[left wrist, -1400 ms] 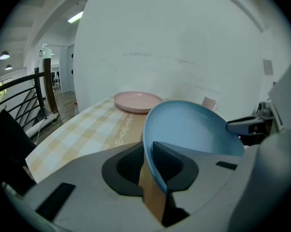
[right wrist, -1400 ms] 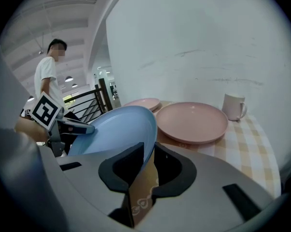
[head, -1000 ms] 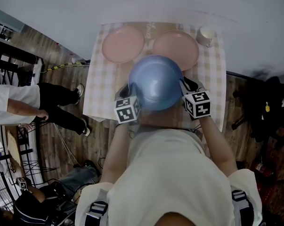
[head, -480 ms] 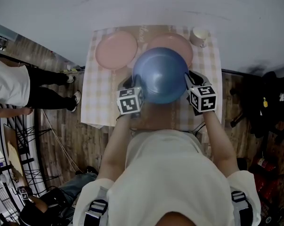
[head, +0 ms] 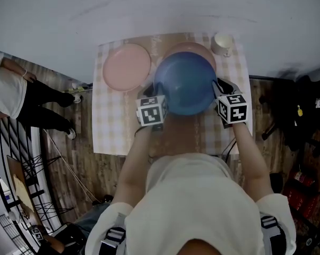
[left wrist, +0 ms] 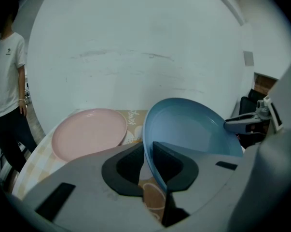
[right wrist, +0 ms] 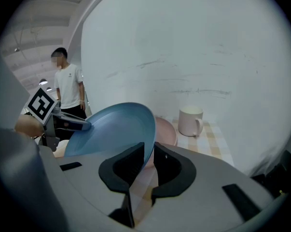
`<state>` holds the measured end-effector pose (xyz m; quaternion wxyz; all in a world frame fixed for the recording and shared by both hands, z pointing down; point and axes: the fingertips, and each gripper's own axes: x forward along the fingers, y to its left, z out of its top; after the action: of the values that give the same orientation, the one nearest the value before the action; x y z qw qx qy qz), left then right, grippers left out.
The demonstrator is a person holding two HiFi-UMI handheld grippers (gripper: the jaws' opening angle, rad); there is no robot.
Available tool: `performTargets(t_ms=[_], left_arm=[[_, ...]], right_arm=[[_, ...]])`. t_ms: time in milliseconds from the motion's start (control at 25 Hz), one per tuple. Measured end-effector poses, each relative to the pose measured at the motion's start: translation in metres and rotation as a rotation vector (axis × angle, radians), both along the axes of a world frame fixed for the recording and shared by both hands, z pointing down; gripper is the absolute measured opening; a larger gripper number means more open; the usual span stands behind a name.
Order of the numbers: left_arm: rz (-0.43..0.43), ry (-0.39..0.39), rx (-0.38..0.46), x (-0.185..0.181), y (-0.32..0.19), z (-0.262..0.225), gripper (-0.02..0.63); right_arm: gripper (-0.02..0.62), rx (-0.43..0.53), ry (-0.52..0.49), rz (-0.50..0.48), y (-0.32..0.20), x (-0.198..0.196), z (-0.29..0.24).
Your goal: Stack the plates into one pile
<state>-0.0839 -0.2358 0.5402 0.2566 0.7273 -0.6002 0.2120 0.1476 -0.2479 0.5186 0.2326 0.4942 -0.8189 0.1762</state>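
The left gripper (head: 156, 96) is clenched on the left rim of the blue plate (head: 185, 84). In the left gripper view its jaws (left wrist: 147, 164) stand only a narrow way apart, with the thin blue edge (left wrist: 193, 129) pinched between the dark pads. The right gripper (head: 217, 89) is clamped the same way on the opposite, right rim. In the right gripper view its jaws (right wrist: 149, 162) are parted just enough to take the edge of the plate (right wrist: 116, 124), with a pad pressed on each face. Each gripper view also shows the other gripper biting the far side of the rim: the right one (left wrist: 246, 122) and the left one (right wrist: 73, 122). The blue plate is thus carried between the two grippers, above the table (head: 114, 126) with its checked cloth. It hangs over the near part of the right pink plate (head: 194, 48), of which only the far arc shows in the head view. There are three plates in all, one blue and two pink. The left pink plate (head: 126, 67) lies flat on the cloth at the far left, apart from the blue one and uncovered (left wrist: 90, 133). The right pink plate (right wrist: 165, 129) lies at the far right of the cloth beneath the blue one. One white mug (head: 222, 43) stands upright at the far right corner, just beside that pink plate (right wrist: 190, 121). There are two grippers, each bearing one marker cube. One person in a white shirt (head: 11, 94) stands on the floor to the left of the table.
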Motion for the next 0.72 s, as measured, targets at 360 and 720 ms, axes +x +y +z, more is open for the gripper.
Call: performTargets(t_ms=[360, 720], left_arm=[[0.055, -0.024, -0.015, 0.010, -0.040, 0.009, 0.055], [0.108, -0.063, -0.011, 0.021, -0.073, 0.015, 0.055]], right_arm=[[0.054, -0.019, 0.009, 0.039, -0.028, 0.009, 0.009], [0.057, -0.048, 0.005, 0.077, -0.051, 0.018, 0.019]])
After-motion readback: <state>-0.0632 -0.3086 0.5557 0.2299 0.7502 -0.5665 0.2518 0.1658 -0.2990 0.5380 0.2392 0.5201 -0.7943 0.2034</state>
